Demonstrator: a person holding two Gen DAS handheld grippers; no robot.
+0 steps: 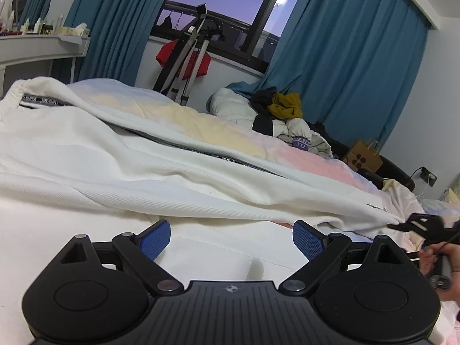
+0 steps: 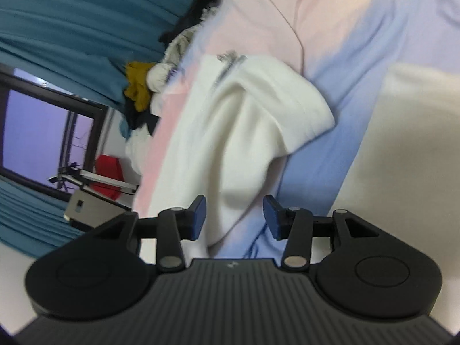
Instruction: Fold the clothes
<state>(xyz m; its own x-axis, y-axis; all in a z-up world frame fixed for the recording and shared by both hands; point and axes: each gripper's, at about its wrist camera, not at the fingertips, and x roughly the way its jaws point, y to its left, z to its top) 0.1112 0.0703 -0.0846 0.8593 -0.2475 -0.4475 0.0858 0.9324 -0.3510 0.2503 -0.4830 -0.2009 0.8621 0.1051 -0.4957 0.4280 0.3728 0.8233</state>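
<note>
**White garment lying flat on the bed, both claws open**

The white garment [image 1: 120, 155] is lying stretched over the pastel bedsheet [image 1: 310, 158]. It is spreading ahead of the left claw [image 1: 231, 240] and to both sides of it, with its elastic hem and a dark printed band far ahead on the left. One long part of the garment is running to the right, and its end is reaching the right claw [image 1: 414, 222], which is showing low on the right edge of the left wrist view.

The left claw is hovering low over the white cloth and pointing a little downward. Its blue pads [image 1: 156, 240] are standing wide apart and nothing is between them; the cloth is only passing below.

In the right wrist view the picture is turned sideways and somewhat blurred. The right claw [image 2: 234, 218] is pointing down at the end of the garment [image 2: 244, 132], which is lying bunched just ahead of it on the sheet [image 2: 339, 51]. Its jaws are standing partly apart, narrower than the left ones, and they are not pressing on anything. The person's fingers [image 1: 431, 261] are wrapping the handle beside that claw.

Far ahead of the left claw, a pile of clothes [image 1: 281, 115] is sitting at the bed's far side, under the blue curtains [image 1: 353, 66].
</note>
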